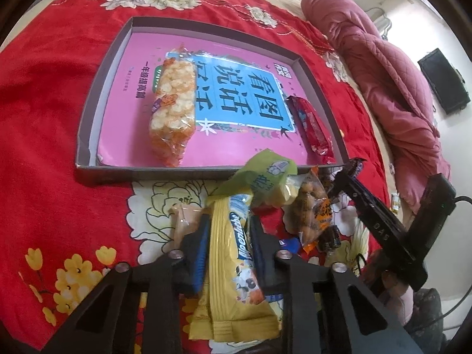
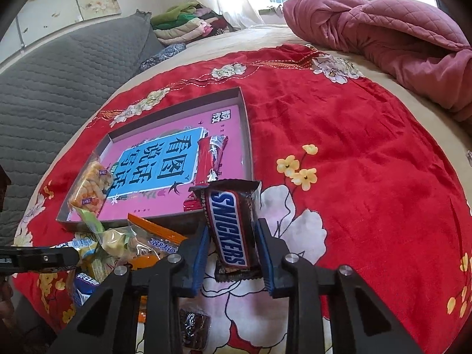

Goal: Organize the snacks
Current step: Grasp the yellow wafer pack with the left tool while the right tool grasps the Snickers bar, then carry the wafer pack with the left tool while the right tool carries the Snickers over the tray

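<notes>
Holding a snack in each gripper, I am working partway through the sorting. My left gripper (image 1: 228, 244) is clamping a yellow wafer packet (image 1: 233, 265) between its blue pads, just short of the near wall of the box (image 1: 85, 129). My right gripper (image 2: 231, 253) is gripping a Snickers bar (image 2: 228, 230) near the box's near right corner.

Two snacks are already lying inside the box: a clear bag of orange-and-white puffs (image 1: 174, 103) toward its left side and a red wrapper (image 1: 309, 126) along its right wall.

Still waiting on the red bedspread (image 2: 368, 147), bunched against the near wall, are a green pouch (image 1: 265, 177), a bag of brown nuts (image 1: 309, 209) and some smaller wrappers I cannot make out. I am judging the job under half done: both held packets need placing, then the pile.
</notes>
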`<state>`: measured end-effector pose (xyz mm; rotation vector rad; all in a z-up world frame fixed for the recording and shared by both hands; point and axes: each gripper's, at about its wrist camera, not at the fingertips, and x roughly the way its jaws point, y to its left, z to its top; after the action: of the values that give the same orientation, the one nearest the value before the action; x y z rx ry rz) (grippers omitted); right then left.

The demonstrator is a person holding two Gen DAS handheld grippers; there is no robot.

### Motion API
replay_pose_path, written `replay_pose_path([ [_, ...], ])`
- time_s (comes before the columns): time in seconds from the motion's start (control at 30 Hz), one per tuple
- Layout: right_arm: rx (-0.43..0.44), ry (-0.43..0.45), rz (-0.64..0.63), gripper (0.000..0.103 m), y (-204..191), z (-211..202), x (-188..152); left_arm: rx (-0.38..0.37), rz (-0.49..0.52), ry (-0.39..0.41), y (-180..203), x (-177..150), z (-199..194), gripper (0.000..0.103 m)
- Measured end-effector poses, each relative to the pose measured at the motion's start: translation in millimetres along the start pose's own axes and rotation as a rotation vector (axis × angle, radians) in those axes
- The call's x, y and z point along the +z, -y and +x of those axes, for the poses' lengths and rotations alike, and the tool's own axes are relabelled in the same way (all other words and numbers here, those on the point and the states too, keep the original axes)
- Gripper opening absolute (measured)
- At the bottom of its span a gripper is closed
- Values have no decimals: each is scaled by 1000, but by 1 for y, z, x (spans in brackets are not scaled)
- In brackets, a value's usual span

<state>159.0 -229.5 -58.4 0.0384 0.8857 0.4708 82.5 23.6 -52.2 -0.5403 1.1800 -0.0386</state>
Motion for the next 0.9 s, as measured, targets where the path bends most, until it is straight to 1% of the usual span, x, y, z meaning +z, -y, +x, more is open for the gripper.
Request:
replay_pose_path([
  [0.2,-20,34,-6,31,0,-10,3,-5,12,16,0,0,-3,21],
  [0.37,-23,72,-7,31,-1,-19,7,-3,37,42,6,0,-12,21],
  [0.5,-14,106,-17,31,-4,-26,9,3,67,68,12,1,-21,21],
  [0.73,24,152,-23,31,-10,-36,12,-6,45,112,11,6,-39,21],
  [0.83,29,172,-36,31,-14,-41,14,24,45,139,12,8,-48,21],
  [0.9,35,187,-39,31,-16,-44,16,32,48,156,14,9,-52,21],
])
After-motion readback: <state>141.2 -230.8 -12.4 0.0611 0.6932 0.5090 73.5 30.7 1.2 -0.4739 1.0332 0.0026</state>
